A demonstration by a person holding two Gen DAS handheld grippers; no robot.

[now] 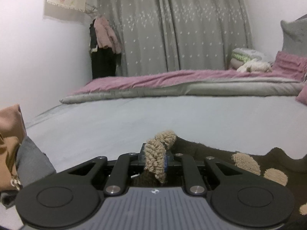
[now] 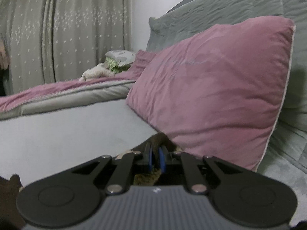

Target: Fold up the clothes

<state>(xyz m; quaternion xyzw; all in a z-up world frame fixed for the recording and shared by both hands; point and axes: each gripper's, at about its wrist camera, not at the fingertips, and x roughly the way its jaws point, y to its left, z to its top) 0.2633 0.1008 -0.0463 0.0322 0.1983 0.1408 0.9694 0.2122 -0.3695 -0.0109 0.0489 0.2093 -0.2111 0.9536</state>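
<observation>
Grey-blue bed sheet (image 1: 153, 118) is the folding surface, pink pillow (image 2: 211, 88) at its right end. Dark brown fleece garment (image 1: 220, 157) with beige spots hangs between both claws at the near edge, just above the sheet. Left claw (image 1: 155, 159) is clamped on a beige fleecy edge; right claw (image 2: 155, 159) is clamped on a brown edge. Judgement: keep both grips tight and level, hold the span taut, lower it flat so no crease gets trapped. Stay off the pillow.
</observation>
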